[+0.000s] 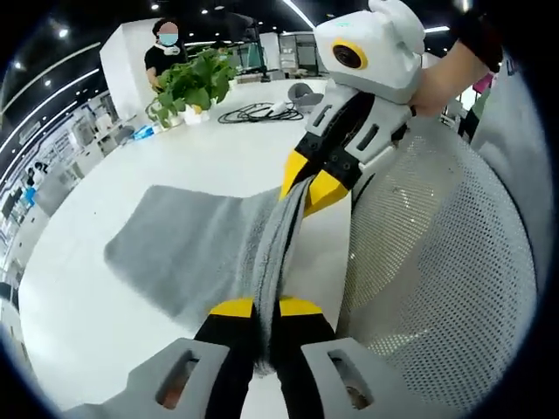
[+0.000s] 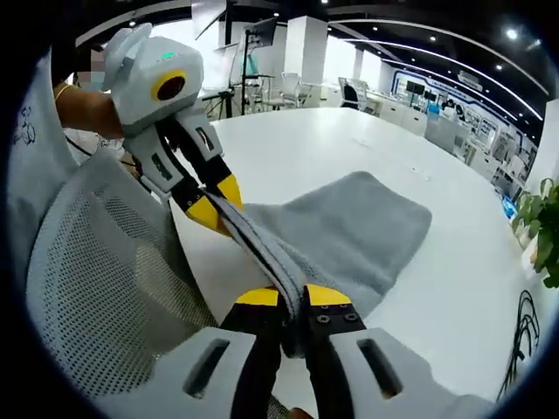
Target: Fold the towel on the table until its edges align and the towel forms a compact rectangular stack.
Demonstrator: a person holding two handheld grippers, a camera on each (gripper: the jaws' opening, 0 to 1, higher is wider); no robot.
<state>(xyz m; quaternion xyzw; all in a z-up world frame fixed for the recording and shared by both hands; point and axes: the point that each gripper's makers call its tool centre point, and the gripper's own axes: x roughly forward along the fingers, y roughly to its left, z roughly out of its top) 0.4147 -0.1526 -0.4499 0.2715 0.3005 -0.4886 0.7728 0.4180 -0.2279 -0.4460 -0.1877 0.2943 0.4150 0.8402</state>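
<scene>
Both tongs are clamped on one edge of the grey towel (image 1: 196, 249): left tongs (image 1: 266, 307) at lower centre, right tongs (image 2: 293, 297) likewise, apparently stretching it taut for folding. The rest trails onto the white worktop (image 1: 105, 332), mid-frame.

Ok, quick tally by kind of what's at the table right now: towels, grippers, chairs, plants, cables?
Towel: 1, grey, near edge pinched up off the table
Grippers: 2, left gripper and right gripper, both shut on the towel
Mesh chair: 1
Plant: 1
Cable: 1 black bundle
Total: 6
</scene>
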